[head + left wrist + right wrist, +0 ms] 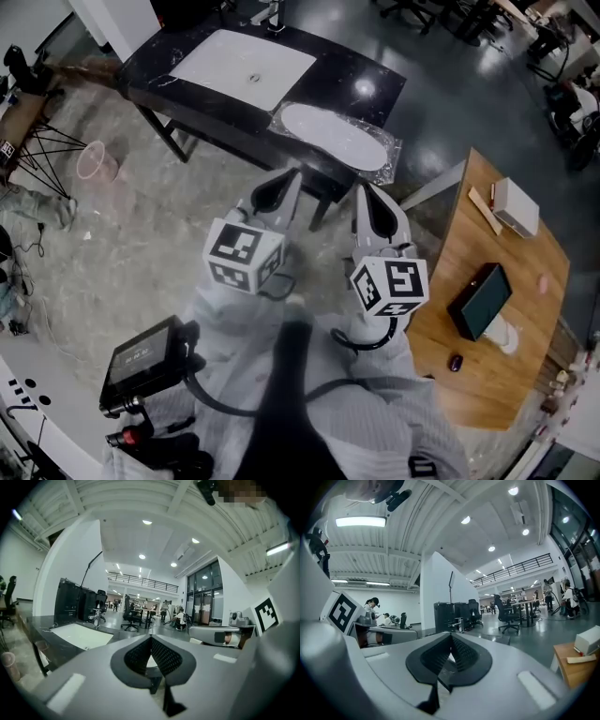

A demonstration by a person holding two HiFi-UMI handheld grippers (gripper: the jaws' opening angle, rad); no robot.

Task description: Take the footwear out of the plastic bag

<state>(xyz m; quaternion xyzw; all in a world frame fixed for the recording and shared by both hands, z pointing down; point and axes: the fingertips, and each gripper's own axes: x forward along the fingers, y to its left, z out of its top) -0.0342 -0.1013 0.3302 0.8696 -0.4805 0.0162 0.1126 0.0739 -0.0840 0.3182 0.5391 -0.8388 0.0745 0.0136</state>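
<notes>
A clear plastic bag [339, 137] with a pale, flat piece of footwear inside lies on the near right end of the dark table [375, 82]. My left gripper [290, 175] and right gripper [362, 190] are held side by side just short of the table's near edge, pointing at the bag. Both are shut with nothing between the jaws. In the left gripper view the left gripper [151, 638] has its pads together, and in the right gripper view the right gripper [450, 637] does too. Neither touches the bag.
A white sheet [244, 66] covers the table's middle. A wooden side table [492, 347] at the right carries a dark tablet [481, 300] and a small box [517, 206]. A pink basket [96, 161] stands on the floor at the left. A black device [142, 364] hangs at my waist.
</notes>
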